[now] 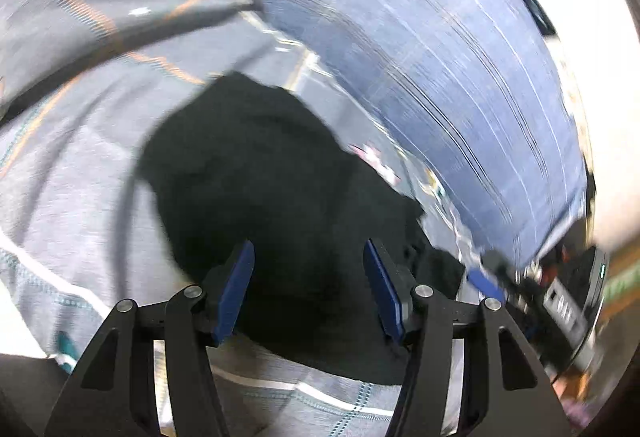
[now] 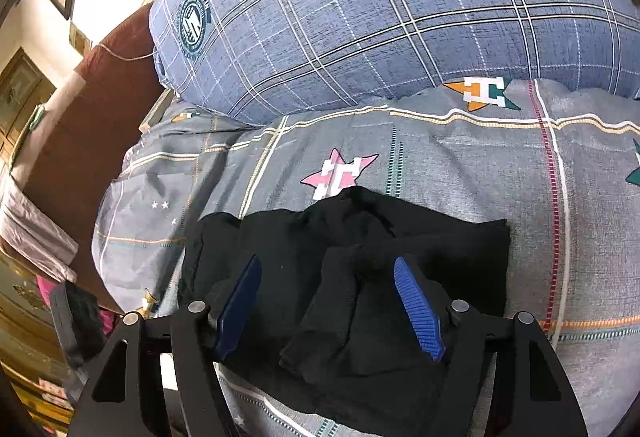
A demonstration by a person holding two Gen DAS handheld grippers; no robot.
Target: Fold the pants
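- I am holding my right tool (image 2: 328,301) over the black pants (image 2: 360,245). Its two blue pads (image 2: 418,307) are standing wide apart, and nothing is between them but air.
- The pants are lying in a bunched heap on the bed, on the grey bedcover (image 2: 460,157) with the stars on it.
- One thick fold of the pants is sticking up between the pads of my right tool, near the right pad. I cannot tell if the pad is touching it.
- A pink star (image 2: 338,171) on the bedcover is peeking out just past the far edge of the pants.
- A big blue checked pillow (image 2: 380,9) is sitting behind the pants, at the far side of the bed.
- I am holding my left tool (image 1: 310,285) over the pants (image 1: 260,177) too. Its pads (image 1: 236,289) are also standing wide apart and are gripping nothing.
- The left view is blurry, so the pants are looking like one dark lump on the grey bedcover (image 1: 80,157).
- The blue pillow (image 1: 420,49) is showing at the top right of the left view.
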